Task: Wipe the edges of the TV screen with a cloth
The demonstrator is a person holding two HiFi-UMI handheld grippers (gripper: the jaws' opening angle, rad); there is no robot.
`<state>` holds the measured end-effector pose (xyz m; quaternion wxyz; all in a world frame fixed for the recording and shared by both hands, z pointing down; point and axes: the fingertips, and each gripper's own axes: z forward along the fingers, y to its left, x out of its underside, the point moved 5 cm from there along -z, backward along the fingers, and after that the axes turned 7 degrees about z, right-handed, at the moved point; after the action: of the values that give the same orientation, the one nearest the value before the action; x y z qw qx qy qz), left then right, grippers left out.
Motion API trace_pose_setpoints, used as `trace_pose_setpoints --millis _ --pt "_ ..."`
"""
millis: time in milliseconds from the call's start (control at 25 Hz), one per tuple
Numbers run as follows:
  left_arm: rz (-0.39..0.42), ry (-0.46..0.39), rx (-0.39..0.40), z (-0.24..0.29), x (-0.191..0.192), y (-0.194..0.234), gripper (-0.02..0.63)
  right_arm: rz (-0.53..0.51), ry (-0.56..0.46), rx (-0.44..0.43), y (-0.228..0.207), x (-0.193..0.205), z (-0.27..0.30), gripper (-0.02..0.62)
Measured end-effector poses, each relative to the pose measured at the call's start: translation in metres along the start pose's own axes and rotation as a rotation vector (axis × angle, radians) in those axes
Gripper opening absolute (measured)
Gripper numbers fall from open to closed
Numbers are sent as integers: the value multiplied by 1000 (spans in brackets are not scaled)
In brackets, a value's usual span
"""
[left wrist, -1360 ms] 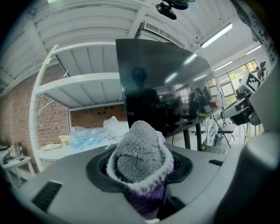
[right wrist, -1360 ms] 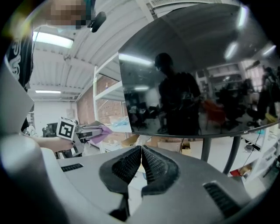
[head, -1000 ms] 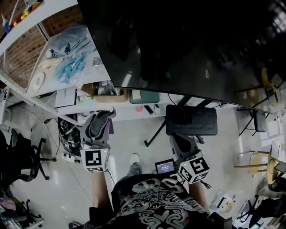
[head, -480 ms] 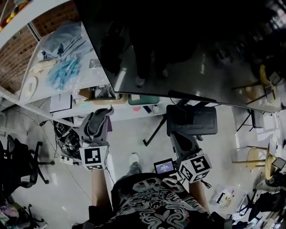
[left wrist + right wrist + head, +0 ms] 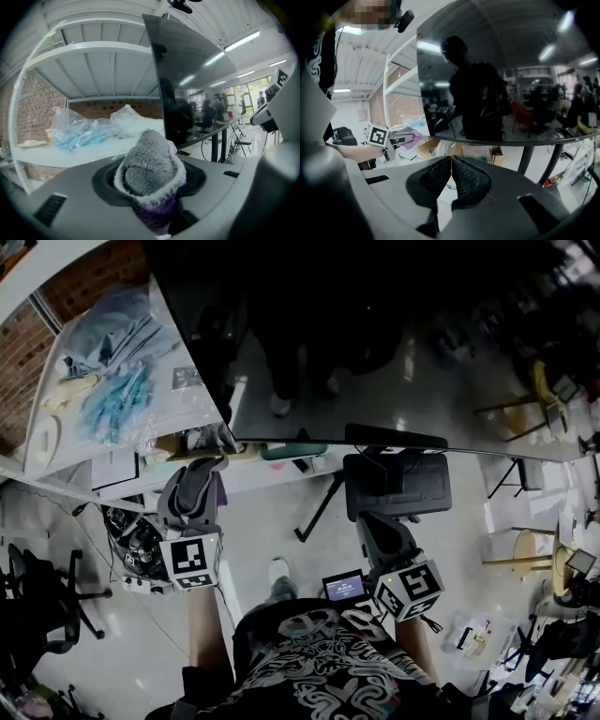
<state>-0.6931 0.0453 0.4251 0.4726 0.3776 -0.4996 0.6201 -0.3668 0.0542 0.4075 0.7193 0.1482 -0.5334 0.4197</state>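
Note:
The big dark TV screen (image 5: 394,343) fills the top of the head view; its lower left corner is at about (image 5: 229,435). My left gripper (image 5: 208,465) is shut on a grey and purple cloth (image 5: 150,173), and its tip sits just below that corner, with a small gap. In the left gripper view the cloth bulges out between the jaws and the TV's left edge (image 5: 157,84) stands just behind it. My right gripper (image 5: 451,161) is shut with nothing in it and is held below the TV's bottom edge (image 5: 511,140). It points at the black stand block (image 5: 397,486).
A white shelf table (image 5: 178,413) left of the TV holds plastic bags with blue items (image 5: 117,395) and a cardboard box (image 5: 192,442). The TV stand's legs (image 5: 321,507) reach the floor. A small lit device (image 5: 345,587) is at my waist. An office chair (image 5: 42,601) stands at the far left.
The left gripper with the cloth has risen toward the TV's lower left corner, and the view has shifted so the screen's bottom edge sits lower. The right gripper has barely moved.

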Motion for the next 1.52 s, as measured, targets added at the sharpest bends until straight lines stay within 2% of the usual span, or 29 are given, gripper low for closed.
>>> trace_pose_setpoints --millis 280,520,840,1520 --pt "-31 24 5 20 11 10 202 5 -5 47 6 0 6 29" --pt "-25 37 46 40 14 6 203 23 -21 107 9 2 2 29" --pt "-68 52 18 59 10 1 204 98 -74 164 -3 -1 -12 29" --pt "-70 39 55 70 -12 -41 204 126 -68 177 -39 1 -30 29"
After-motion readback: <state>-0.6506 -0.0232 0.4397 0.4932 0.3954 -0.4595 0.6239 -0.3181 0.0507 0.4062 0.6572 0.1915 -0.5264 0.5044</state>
